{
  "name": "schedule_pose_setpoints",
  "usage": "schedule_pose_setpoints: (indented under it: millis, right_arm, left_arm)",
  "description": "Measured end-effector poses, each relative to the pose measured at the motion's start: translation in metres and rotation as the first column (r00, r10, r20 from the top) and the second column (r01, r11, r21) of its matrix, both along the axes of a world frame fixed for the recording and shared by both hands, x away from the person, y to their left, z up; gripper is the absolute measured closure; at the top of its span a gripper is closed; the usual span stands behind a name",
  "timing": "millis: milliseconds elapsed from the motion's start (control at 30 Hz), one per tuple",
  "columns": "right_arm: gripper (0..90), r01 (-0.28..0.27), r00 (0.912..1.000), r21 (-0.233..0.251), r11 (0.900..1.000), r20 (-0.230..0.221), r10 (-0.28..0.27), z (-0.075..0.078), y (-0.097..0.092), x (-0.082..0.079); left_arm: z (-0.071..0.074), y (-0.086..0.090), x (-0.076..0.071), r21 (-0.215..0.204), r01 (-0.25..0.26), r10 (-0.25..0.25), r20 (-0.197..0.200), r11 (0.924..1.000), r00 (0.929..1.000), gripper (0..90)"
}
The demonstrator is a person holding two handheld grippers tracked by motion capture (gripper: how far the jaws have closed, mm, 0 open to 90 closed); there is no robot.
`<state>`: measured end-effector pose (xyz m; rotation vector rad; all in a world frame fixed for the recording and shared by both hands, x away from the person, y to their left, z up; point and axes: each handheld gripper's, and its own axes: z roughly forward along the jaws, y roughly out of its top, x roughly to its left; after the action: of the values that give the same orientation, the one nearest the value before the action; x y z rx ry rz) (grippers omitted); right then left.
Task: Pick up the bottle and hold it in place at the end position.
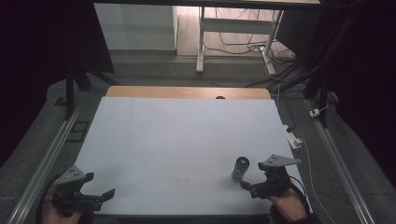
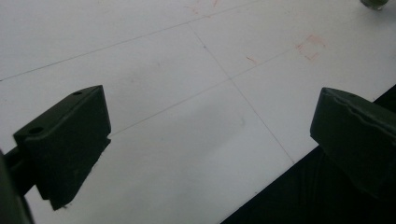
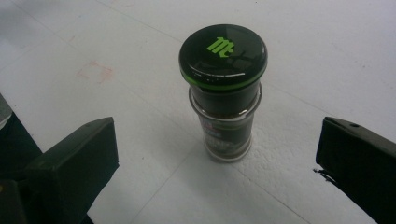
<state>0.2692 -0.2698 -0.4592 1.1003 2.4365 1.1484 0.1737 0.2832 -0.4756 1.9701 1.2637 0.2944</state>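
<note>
A small glass spice jar (image 1: pixel 240 169) (image 3: pixel 224 93) with a black lid and green logo stands upright on the white table (image 1: pixel 177 135), near its front right. My right gripper (image 1: pixel 257 180) (image 3: pixel 217 140) is open just behind the jar on the near side, one jaw to each side, not touching it. My left gripper (image 1: pixel 99 185) (image 2: pixel 210 135) is open over the table's front left edge with nothing between its jaws. The jar's base (image 2: pixel 374 3) peeks in at the top right of the left gripper view.
Faint red marks (image 1: pixel 182 183) stain the table's front middle. A wooden strip (image 1: pixel 187 92) runs along the far edge. Beyond it stand white desk legs (image 1: pixel 201 42) and floor cables (image 1: pixel 243 46). A white power strip (image 1: pixel 294 139) lies to the right, a metal rail (image 1: pixel 46 158) to the left.
</note>
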Motion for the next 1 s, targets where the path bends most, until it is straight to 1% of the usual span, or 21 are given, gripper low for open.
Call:
schedule_pose_setpoints:
  millis: [167,300,400,467,633,833,1000]
  right_arm:
    - [0.0,-0.026,0.9996,-0.014,0.9996,-0.008,0.026,-0.004,0.004,0.006]
    - [0.0,-0.041,0.9991,-0.019,0.9990,0.009,0.041,-0.006,0.007,0.011]
    - [0.0,-0.057,0.9983,-0.035,0.9978,0.004,0.057,-0.009,0.008,0.017]
    - [0.0,-0.067,0.9977,-0.037,0.9971,0.005,0.067,-0.010,0.009,0.019]
    - [0.0,-0.081,0.9967,-0.039,0.9959,-0.008,0.081,-0.016,0.010,0.027]
    - [0.0,-0.087,0.9962,-0.094,0.9917,-0.011,0.086,-0.025,0.015,0.034]
    - [0.0,-0.094,0.9953,-0.112,0.9893,-0.034,0.090,-0.034,0.016,0.038]
  left_arm:
    - [0.000,-0.001,0.000,0.003,0.000,0.000,0.000,1.0000,1.0000,0.0]
    - [0.000,-0.001,0.000,0.003,0.000,0.000,0.000,1.0000,1.0000,0.0]
    - [0.000,-0.001,0.000,0.004,0.000,0.000,0.000,1.0000,1.0000,0.0]
    - [0.000,-0.001,0.000,0.005,0.000,0.000,-0.001,1.0000,1.0000,0.0]
    - [0.000,-0.001,0.000,0.004,-0.001,0.001,-0.002,1.0000,1.0000,0.0]
    - [0.000,-0.001,0.000,0.005,0.000,0.000,-0.003,1.0000,1.0000,0.0]
    - [0.000,-0.001,0.000,0.006,0.002,-0.002,-0.002,1.0000,1.0000,0.0]
